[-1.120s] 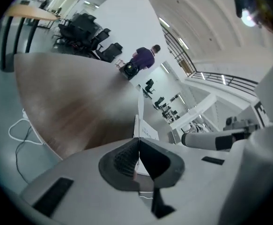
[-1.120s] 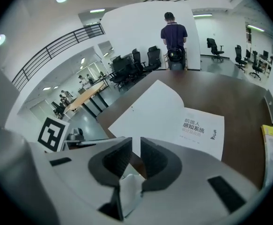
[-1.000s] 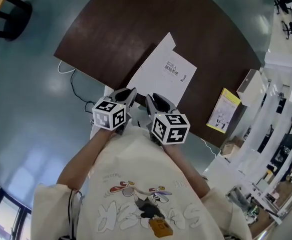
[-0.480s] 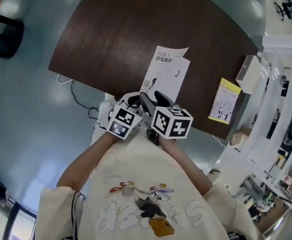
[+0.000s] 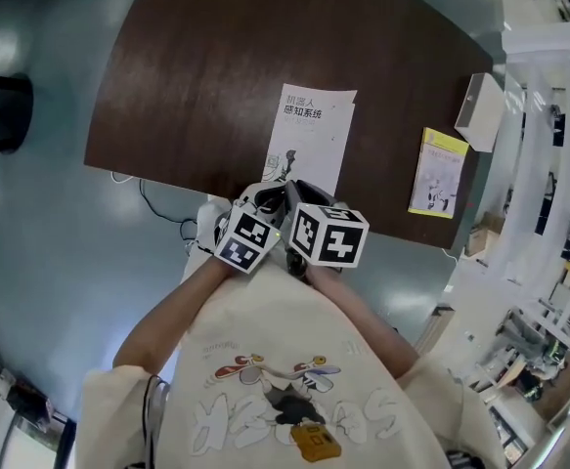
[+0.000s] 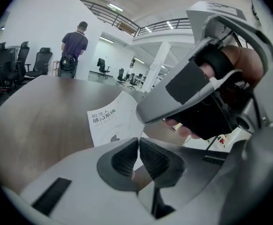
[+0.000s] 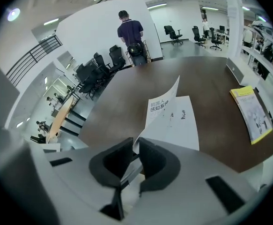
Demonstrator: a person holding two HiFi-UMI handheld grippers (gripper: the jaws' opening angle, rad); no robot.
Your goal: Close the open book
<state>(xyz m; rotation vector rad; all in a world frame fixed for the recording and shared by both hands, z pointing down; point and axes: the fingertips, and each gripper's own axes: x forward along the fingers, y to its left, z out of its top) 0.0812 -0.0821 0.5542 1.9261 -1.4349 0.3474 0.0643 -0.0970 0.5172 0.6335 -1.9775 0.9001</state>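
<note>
1. L gripper (image 6: 138, 143): your jaws are clenched tip to tip. The book (image 5: 309, 140) shows just beyond the tips. Can't confirm any leaf pinched between them.
2. R gripper (image 7: 135, 146): your jaws have just been closing and now stand nearly together. They are grasping the near edge of the book's top leaf, which runs down between the pads.
3. That leaf is not flat. In the right gripper view it stands tilted up off the page beneath, title side toward you.
4. The book lies lengthwise by the near edge of the tabletop (image 5: 216, 57), approx mid-edge. Its near end is at both grippers, which sit side by side and close together.
5. Room: wide bare tabletop left of the book, and beyond it to the far edge.
6. Right side is tighter. A yellow booklet (image 5: 439, 172) lies near the right edge, well apart from the book. A white box (image 5: 480, 110) sits at the right edge, just beyond the booklet.
7. Bkgd: a person (image 7: 131, 29) stands past the far edge, back turned.
</note>
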